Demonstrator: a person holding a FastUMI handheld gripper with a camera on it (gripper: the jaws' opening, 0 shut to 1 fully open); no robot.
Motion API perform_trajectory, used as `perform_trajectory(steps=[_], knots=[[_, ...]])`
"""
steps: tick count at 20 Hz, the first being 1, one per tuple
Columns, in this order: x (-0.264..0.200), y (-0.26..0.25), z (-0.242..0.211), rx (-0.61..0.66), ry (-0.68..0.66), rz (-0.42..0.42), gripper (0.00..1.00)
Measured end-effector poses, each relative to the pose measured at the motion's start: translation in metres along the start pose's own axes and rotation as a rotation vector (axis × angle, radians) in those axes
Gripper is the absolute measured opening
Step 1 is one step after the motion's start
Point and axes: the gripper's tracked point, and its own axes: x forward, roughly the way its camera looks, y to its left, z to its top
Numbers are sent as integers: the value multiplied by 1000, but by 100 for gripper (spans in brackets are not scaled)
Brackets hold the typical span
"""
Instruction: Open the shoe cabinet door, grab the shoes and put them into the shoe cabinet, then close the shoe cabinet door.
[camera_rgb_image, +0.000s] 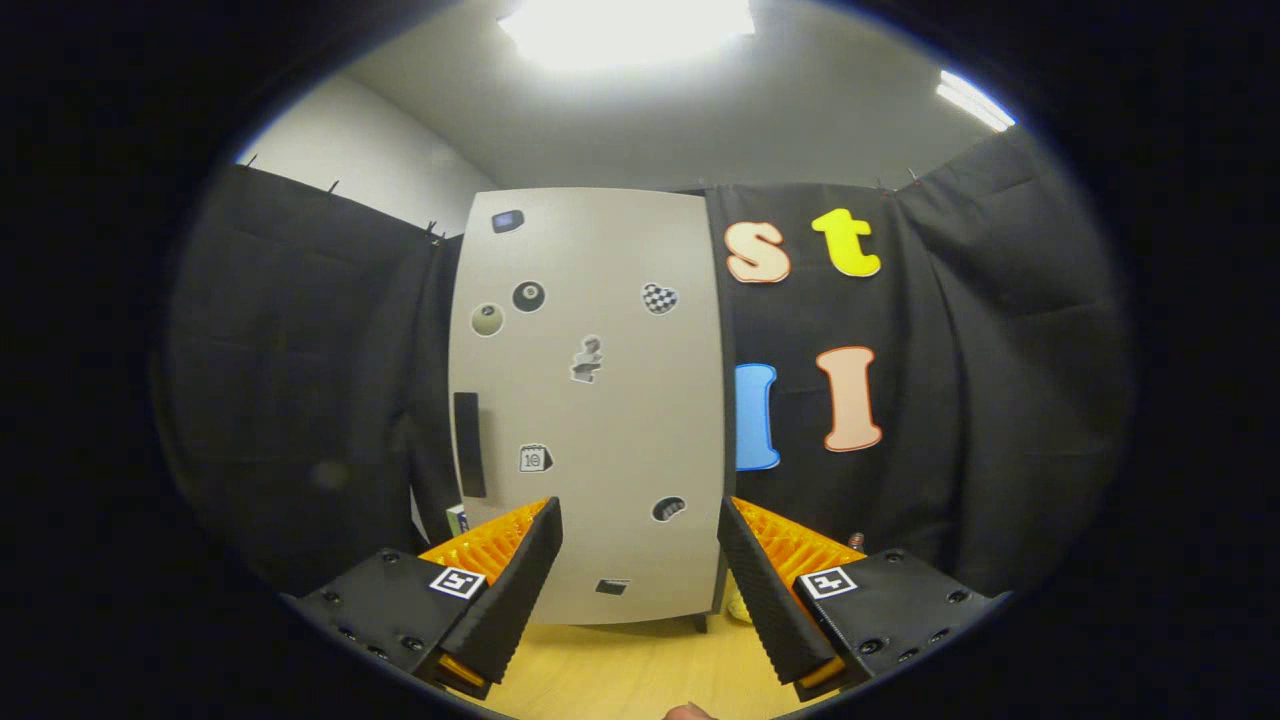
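Observation:
The shoe cabinet (590, 400) stands upright ahead of me, a tall pale box whose door is shut and dotted with several small stickers. A dark vertical handle (468, 444) sits near the door's left edge. My gripper (640, 530) is open, its two fingers spread wide with nothing between them, and the cabinet's lower part shows through the gap some way beyond the tips. A small pale object (738, 604) peeks out at the cabinet's right foot, behind my right finger; I cannot tell what it is.
The cabinet rests on a light wooden surface (640, 670) that runs toward me under the fingers. Black cloth walls (300, 380) close in on both sides and behind. A white wall and ceiling lights show above. A bit of a hand (688, 712) shows at the bottom.

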Motion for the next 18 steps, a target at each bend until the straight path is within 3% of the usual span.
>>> perform_trajectory(steps=[8,18], knots=[[-57,-86,-3,22,-6,-126,99],[-71,-111,0,-22,-24,-179,98]])
